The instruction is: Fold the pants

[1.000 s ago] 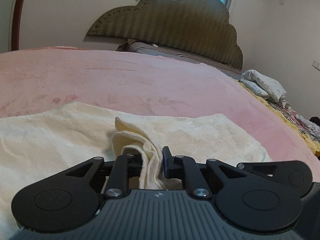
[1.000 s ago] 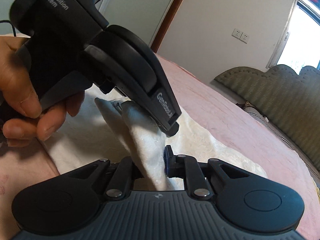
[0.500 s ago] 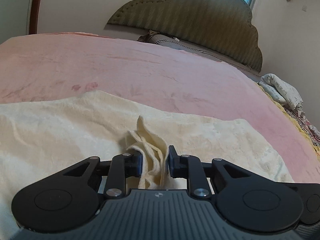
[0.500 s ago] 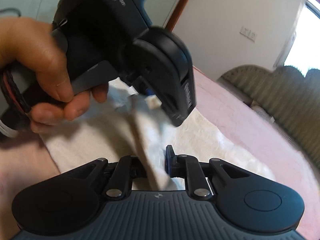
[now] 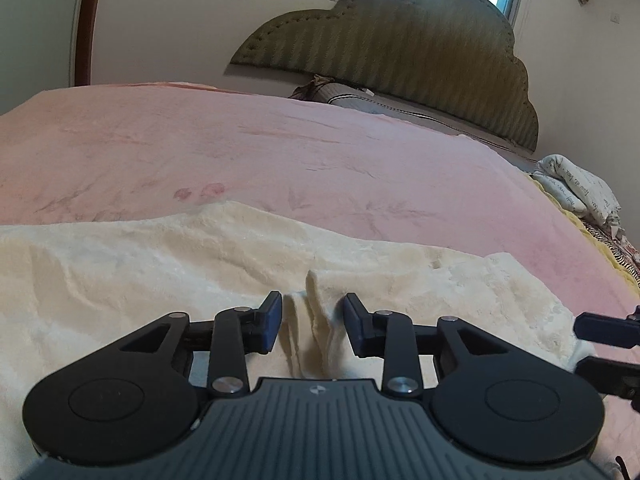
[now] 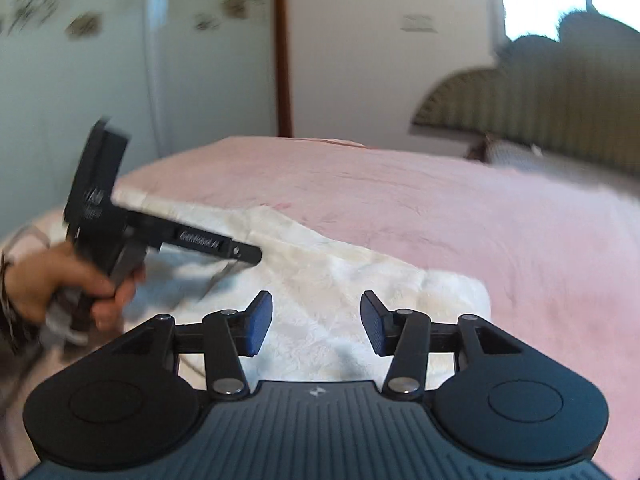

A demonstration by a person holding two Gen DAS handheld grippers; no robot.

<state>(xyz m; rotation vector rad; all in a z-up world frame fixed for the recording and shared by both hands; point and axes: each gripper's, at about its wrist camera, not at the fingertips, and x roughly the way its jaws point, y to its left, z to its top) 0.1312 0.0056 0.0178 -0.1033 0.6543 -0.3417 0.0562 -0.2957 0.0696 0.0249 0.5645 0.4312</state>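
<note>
Pants (image 5: 168,264): cream cloth, plush and fuzzy, matt, with a crumpled surface. Bedspread (image 5: 320,152): pink fleece-like cloth, matt, short nap with faint printed marks; headboard (image 5: 400,60) is olive upholstered fabric, ribbed and tufted. Left gripper (image 5: 311,322) and right gripper (image 6: 316,326): matt black plastic, ribbed grey housing, bright metal pivot screws, blue textured pads (image 6: 258,326).

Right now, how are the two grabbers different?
The left gripper has a bunched ridge of the cream pants standing between its fingers; the right gripper has only flat cloth under it. The right one's jaws stand wider apart. Both are open, black with blue pads.
</note>
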